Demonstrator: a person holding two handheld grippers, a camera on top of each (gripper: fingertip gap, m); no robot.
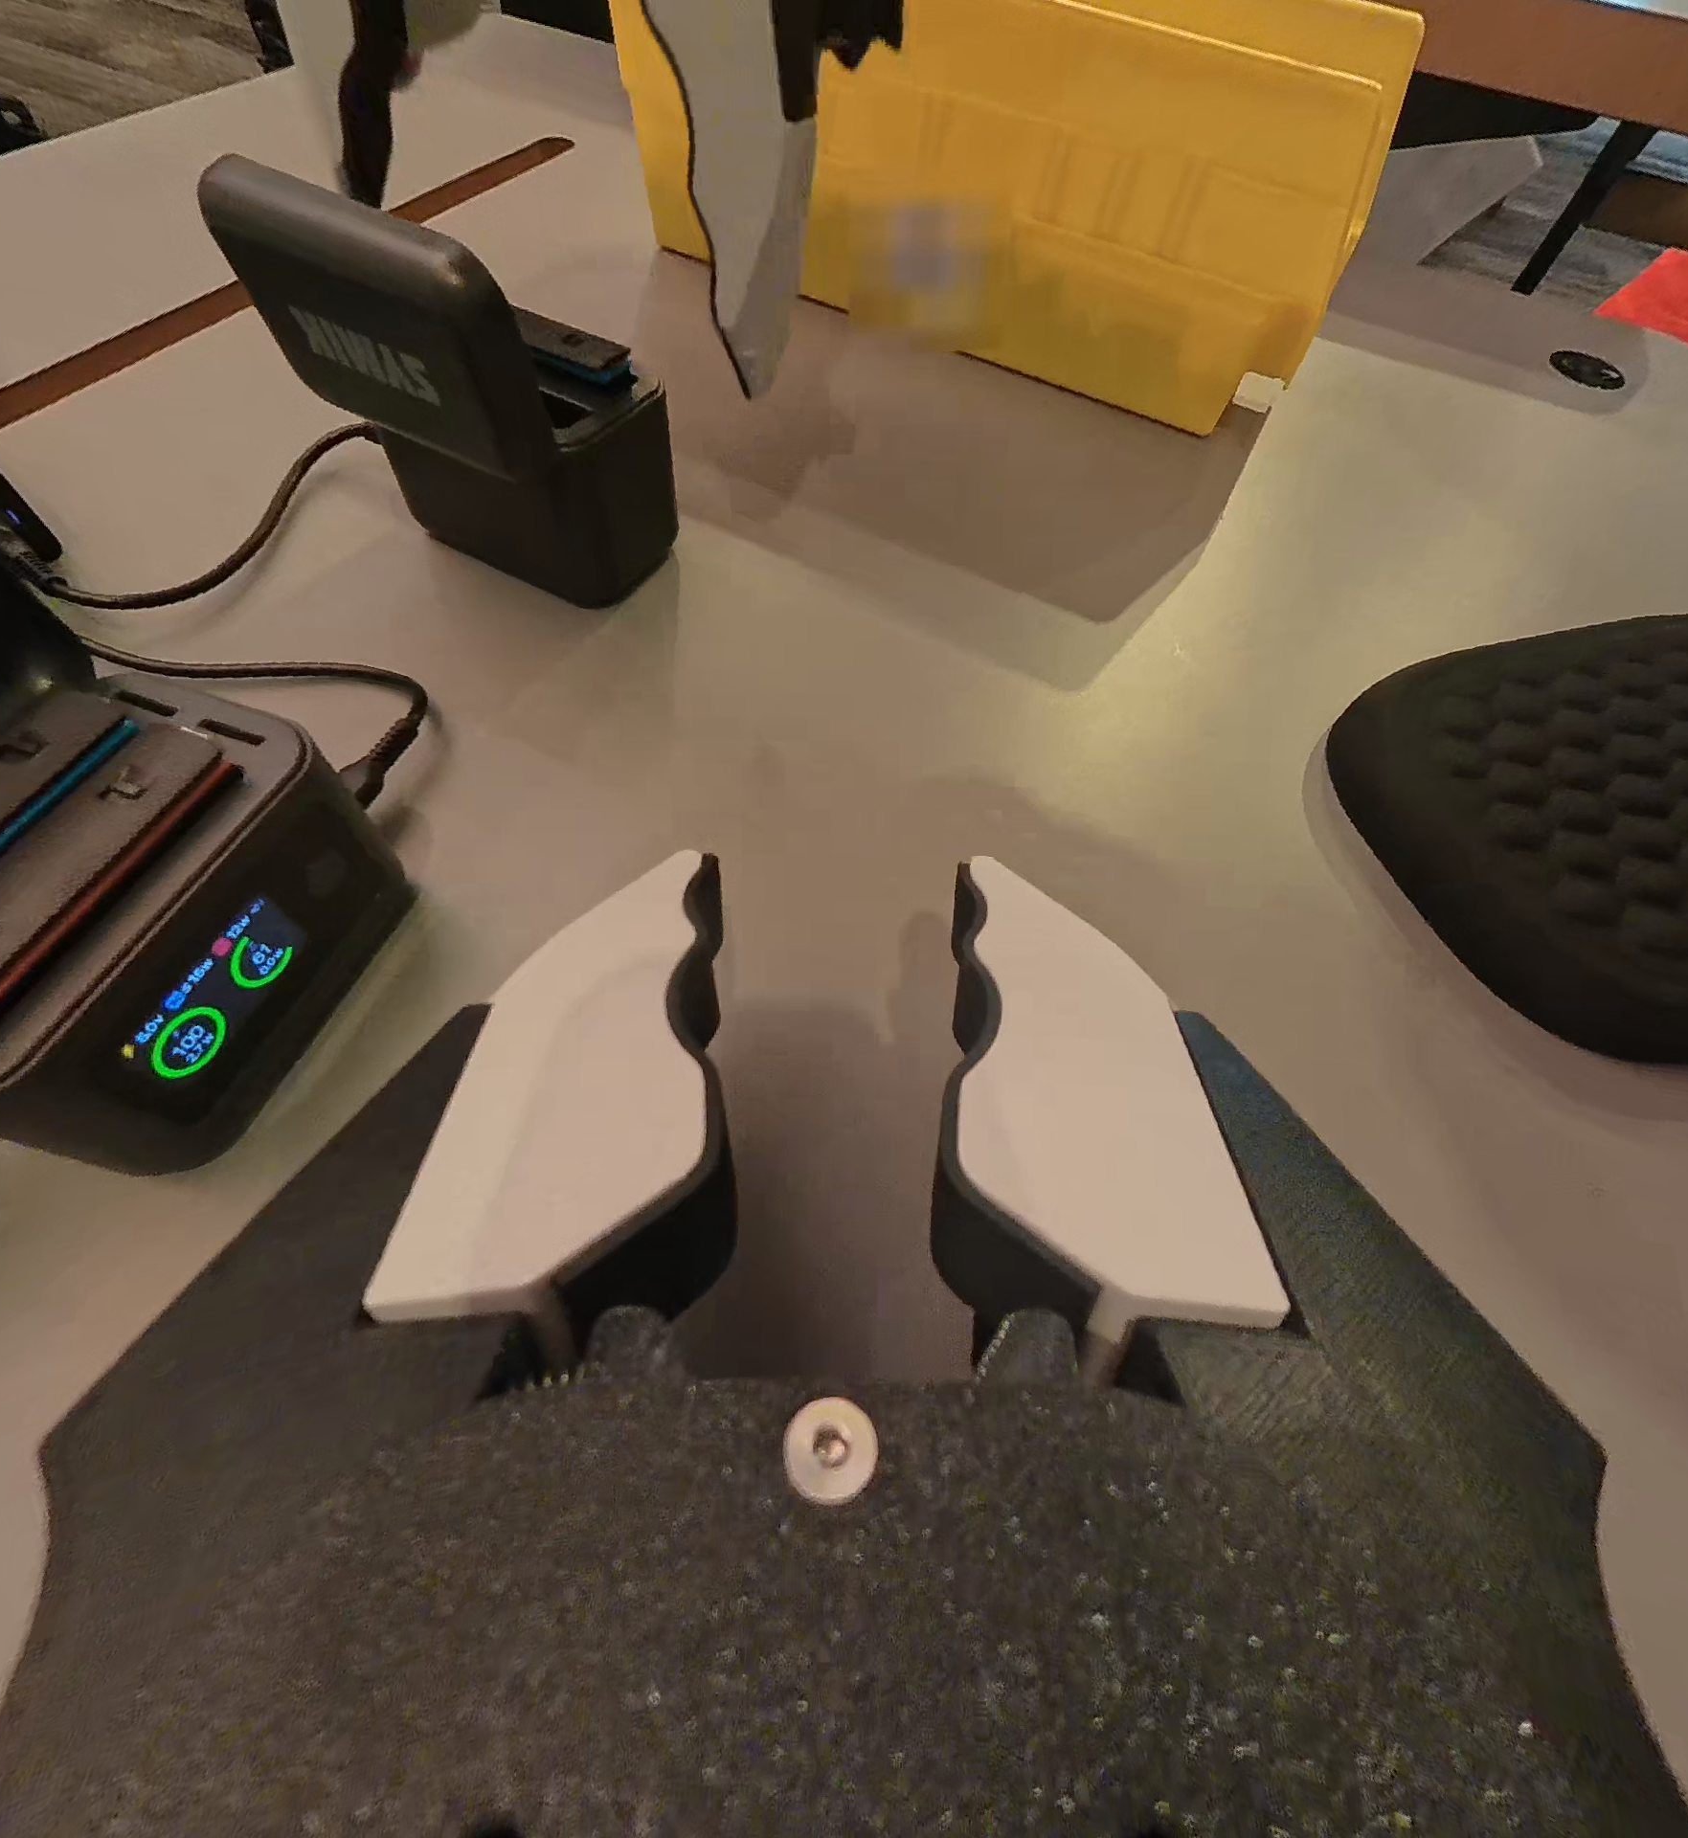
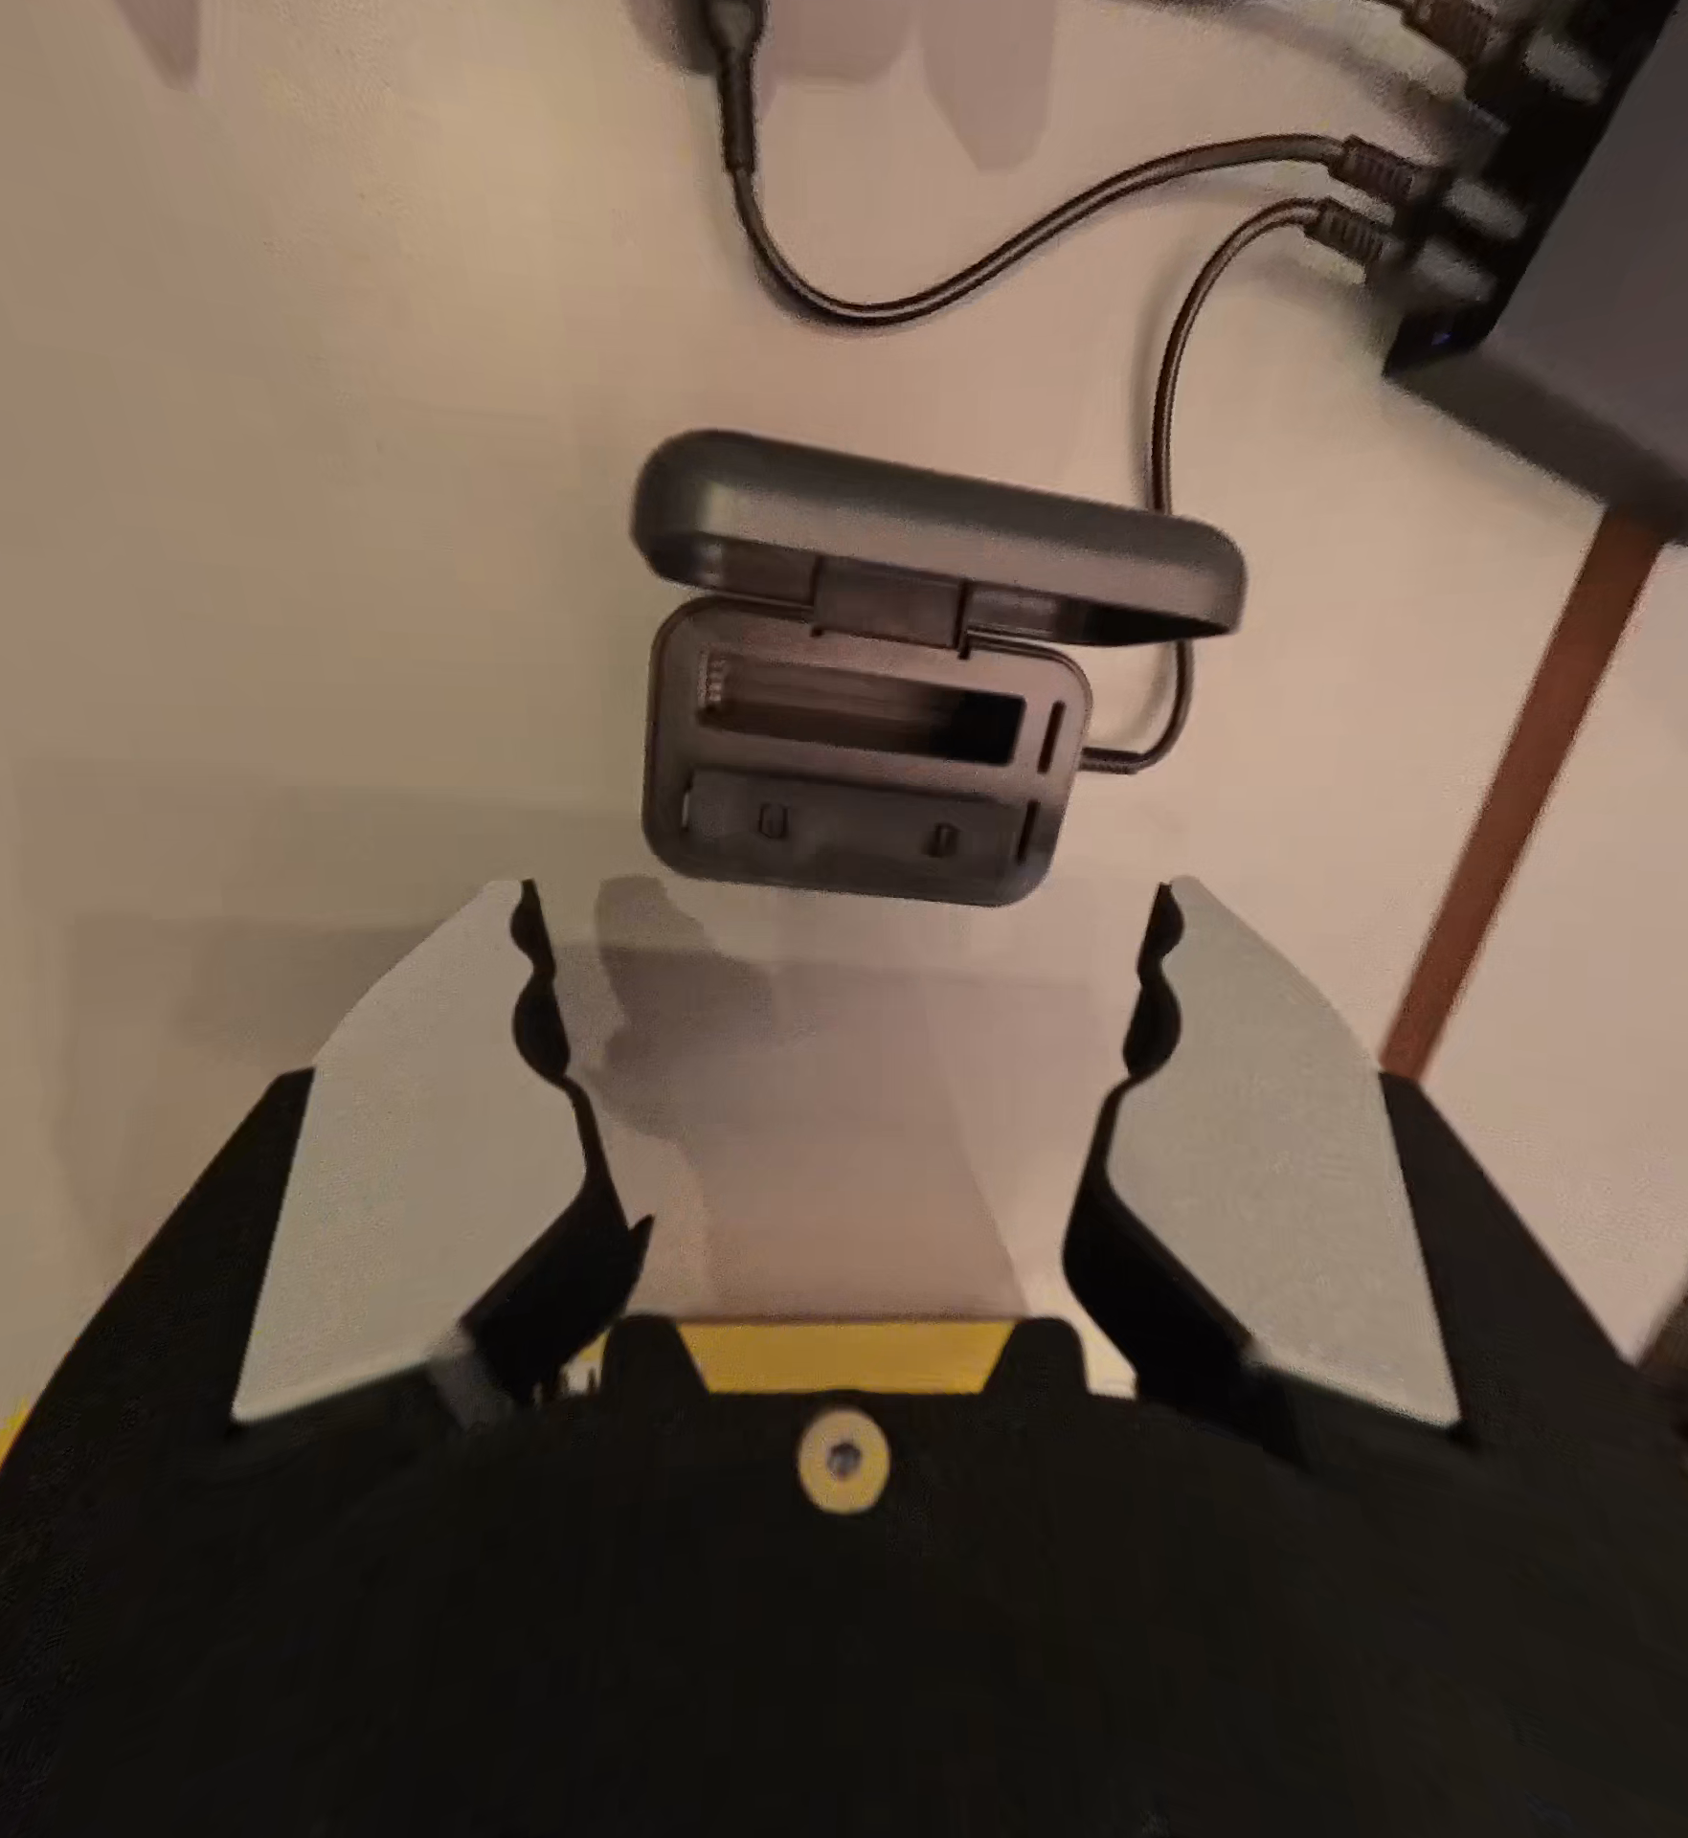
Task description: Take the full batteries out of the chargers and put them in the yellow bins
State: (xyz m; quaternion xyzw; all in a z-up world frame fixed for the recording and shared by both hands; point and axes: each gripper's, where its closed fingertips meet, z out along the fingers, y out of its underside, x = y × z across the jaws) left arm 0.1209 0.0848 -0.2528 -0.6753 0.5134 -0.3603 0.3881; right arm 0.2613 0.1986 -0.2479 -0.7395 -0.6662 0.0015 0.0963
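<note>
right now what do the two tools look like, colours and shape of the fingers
Both match. The left tool has a speckled dark grey, rough-textured body with a silver screw at its centre, and two fingers faced with pale grey plates over black pads with wavy, scalloped inner edges. The right tool has the same build, its body looking black.

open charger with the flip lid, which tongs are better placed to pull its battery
Right. The right tongs hang open directly above the open charger and its one battery. The left tongs sit farther off.

A black padded cushion (image 1: 1556, 835) lies on the pale table (image 1: 919, 646) (near its right edge).
</note>
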